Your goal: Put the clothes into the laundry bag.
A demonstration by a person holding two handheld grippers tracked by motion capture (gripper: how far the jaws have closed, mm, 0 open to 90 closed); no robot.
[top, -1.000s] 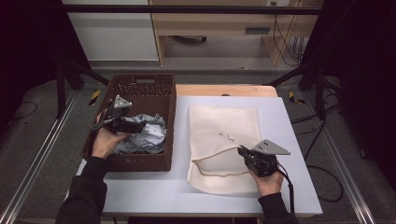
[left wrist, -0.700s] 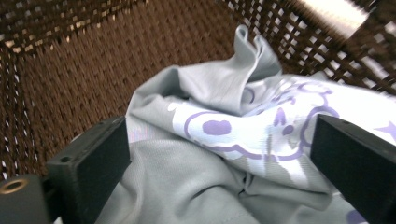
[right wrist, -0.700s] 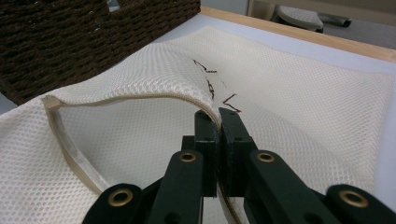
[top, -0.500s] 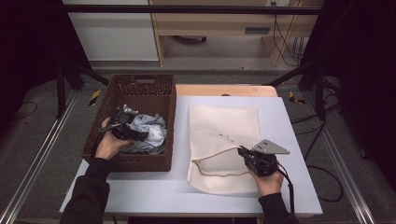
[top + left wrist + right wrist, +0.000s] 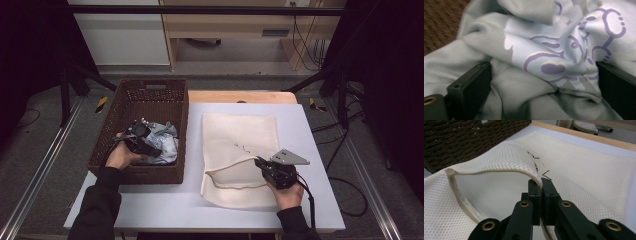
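Note:
A pale grey garment with purple print (image 5: 167, 140) lies crumpled in a brown wicker basket (image 5: 150, 82) at the left of the table. My left gripper (image 5: 152, 149) is down in the basket on top of it. In the left gripper view the jaws of the left gripper (image 5: 544, 82) stand wide apart, with a bunch of the garment (image 5: 549, 50) between them. A cream mesh bag (image 5: 240, 135) lies flat to the right of the basket. My right gripper (image 5: 258, 161) is shut on the bag's upper rim (image 5: 499, 171) and holds the mouth lifted open, the right gripper (image 5: 541, 181) pinching the zipper edge.
The basket's wall (image 5: 461, 140) stands just left of the bag's mouth. The white table top (image 5: 305, 125) shows to the right of the bag and in front of it. A wooden strip (image 5: 240, 96) runs along the far edge.
My left hand has sunk from above the basket down onto the garment. The right hand and the bag have not moved.

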